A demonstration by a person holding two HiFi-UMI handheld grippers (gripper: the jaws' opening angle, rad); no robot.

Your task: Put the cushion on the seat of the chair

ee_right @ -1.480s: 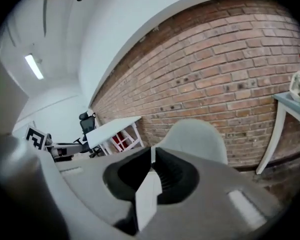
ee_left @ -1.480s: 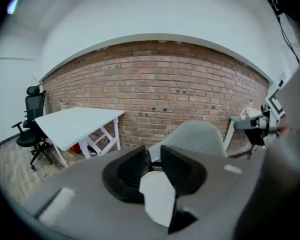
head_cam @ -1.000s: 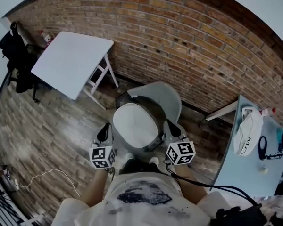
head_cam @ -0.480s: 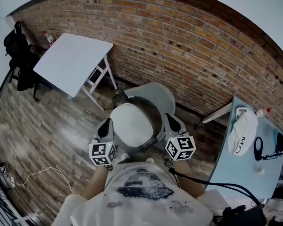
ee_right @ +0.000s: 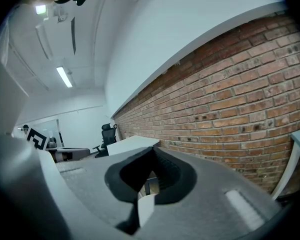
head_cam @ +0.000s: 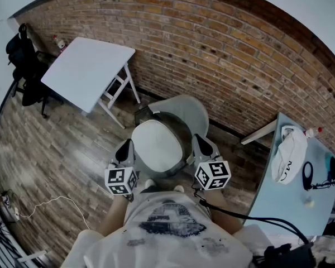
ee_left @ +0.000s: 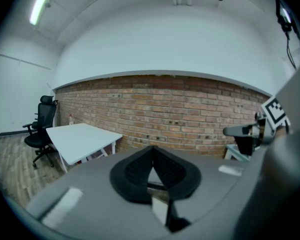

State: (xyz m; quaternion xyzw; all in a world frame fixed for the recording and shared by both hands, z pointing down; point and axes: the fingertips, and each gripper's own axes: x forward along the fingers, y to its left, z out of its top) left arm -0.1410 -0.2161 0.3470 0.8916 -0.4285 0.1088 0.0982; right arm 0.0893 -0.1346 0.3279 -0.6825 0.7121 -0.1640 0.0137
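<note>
A white oval cushion (head_cam: 156,146) lies on the seat of a pale grey chair (head_cam: 184,109); a dark rim of the seat shows round its near side. In the head view my left gripper (head_cam: 125,145) hangs at the cushion's left edge and my right gripper (head_cam: 196,138) at its right edge. Seen in its own view, the left gripper (ee_left: 152,156) has its black pads together with nothing between them. The right gripper (ee_right: 151,156) looks the same in the right gripper view. The cushion is hidden in both gripper views.
A brick wall (head_cam: 223,49) runs behind the chair. A white folding table (head_cam: 86,71) and a black office chair (head_cam: 22,66) stand at the left. At the right is a pale blue table (head_cam: 285,205) with a white bag (head_cam: 288,155). A thin cable (head_cam: 50,205) lies on the wooden floor.
Both grippers have come up a little beside the cushion since the first frame. The cushion has stayed on the seat. Over the last half second nothing has moved.
</note>
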